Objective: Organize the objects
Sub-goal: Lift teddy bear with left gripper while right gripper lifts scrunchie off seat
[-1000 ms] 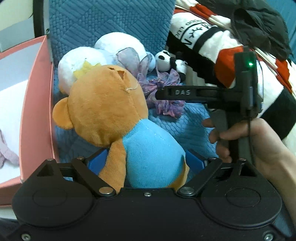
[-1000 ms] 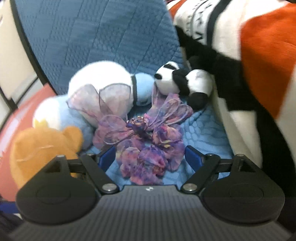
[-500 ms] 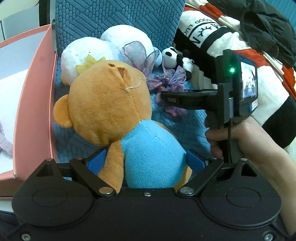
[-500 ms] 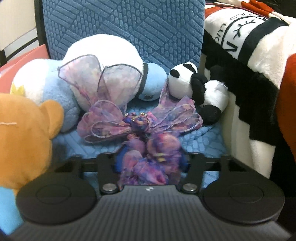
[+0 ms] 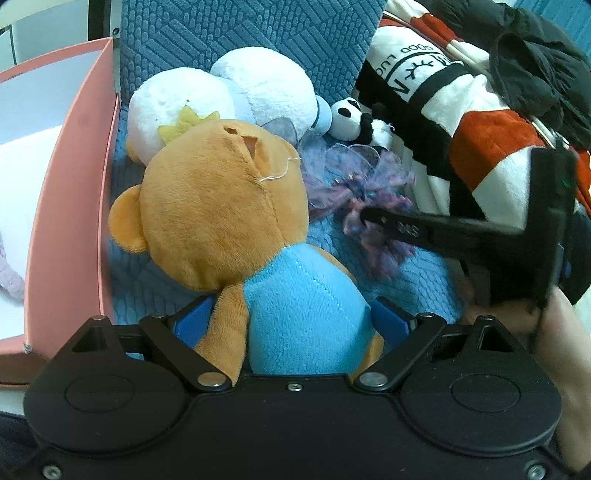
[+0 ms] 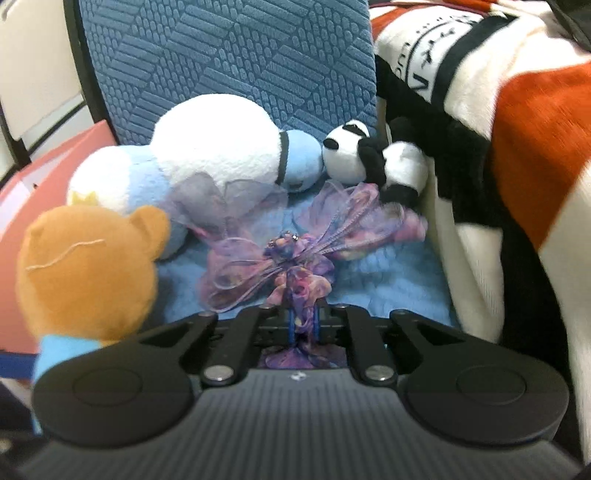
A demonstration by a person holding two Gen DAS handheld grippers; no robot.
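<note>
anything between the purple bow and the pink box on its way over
Yes. The orange teddy bear, held between the left claw's pads, sits between the purple bow pinched in the closing right claw and the pink box.

Plush bear, sheer gauzy bow, quilted cloth seat

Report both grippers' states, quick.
Left gripper: jaws wide around the bear, grip unclear.
Right gripper: closing, pinching the purple bow.
</note>
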